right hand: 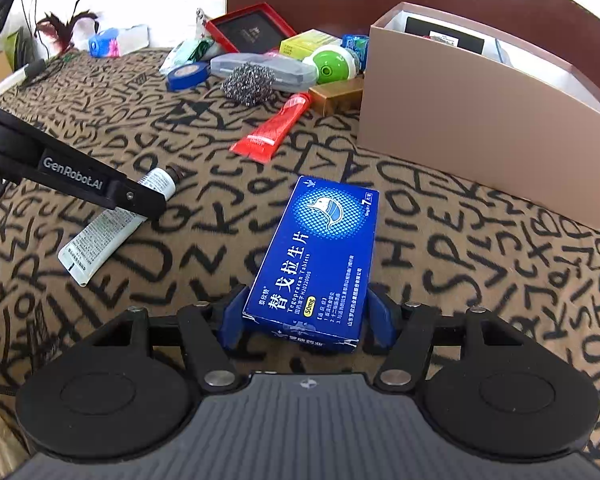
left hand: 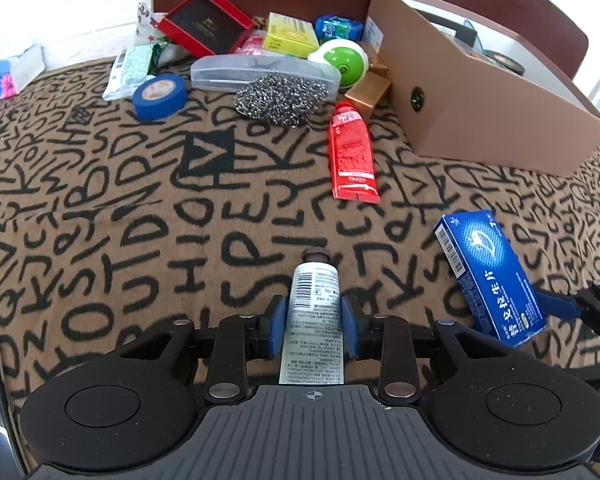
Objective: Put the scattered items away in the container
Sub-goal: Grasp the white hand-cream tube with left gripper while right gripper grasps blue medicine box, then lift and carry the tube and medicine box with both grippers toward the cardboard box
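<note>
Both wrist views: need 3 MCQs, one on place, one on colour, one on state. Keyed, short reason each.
1. Where does the red tube lie?
A. inside the cardboard box
B. on the patterned cloth, outside the box
C. between the left tongs

2. What colour is the tape roll?
A. blue
B. yellow
C. white

3. What sits between the right tongs?
A. nothing
B. the steel scourer
C. the blue tablet box

Answers:
1 B: the tube rests flat on the patterned cloth, short of the cardboard box.
2 A: its outer band is blue in both views.
3 C: the blue tablet box has a blue pad at each side of its near end; the left tongs flank the white tube, and the steel scourer lies untouched.
</note>
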A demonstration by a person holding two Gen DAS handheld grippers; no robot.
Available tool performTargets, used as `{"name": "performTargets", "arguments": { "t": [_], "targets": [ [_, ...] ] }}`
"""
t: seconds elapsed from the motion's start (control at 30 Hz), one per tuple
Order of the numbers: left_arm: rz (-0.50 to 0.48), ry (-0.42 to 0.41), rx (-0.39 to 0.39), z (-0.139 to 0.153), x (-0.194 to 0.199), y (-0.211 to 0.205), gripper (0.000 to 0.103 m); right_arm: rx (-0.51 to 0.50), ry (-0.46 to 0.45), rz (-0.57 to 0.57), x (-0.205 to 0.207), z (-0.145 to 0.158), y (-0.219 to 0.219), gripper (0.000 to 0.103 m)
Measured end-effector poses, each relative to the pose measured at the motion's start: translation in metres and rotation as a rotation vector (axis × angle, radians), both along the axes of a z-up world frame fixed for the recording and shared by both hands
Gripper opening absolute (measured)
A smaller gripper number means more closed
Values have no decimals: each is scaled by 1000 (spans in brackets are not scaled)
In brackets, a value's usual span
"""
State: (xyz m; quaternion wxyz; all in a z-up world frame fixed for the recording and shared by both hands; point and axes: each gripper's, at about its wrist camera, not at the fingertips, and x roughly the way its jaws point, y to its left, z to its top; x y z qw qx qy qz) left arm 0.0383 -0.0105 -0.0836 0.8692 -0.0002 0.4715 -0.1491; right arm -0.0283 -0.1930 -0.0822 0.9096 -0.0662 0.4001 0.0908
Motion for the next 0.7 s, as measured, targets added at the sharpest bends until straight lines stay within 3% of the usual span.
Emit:
{"name": "performTargets", "arguments": {
  "t": [0.27, 0.37, 0.47, 0.7],
  "targets": [
    [2, 9, 14, 0, -1, -2, 50, -23, -46, -34, 15, 5, 3, 81],
    [-3, 6, 33, -1, 0, -4, 45, -16, -37, -30, 22, 3, 3, 77],
    [-4, 7, 35, -1, 0, -5, 46, 6, -16, -31, 25, 0, 1, 67],
    [-10, 3, 48, -2, 4, -8, 47, 34, -6, -43, 29, -3, -1, 67]
  ]
}}
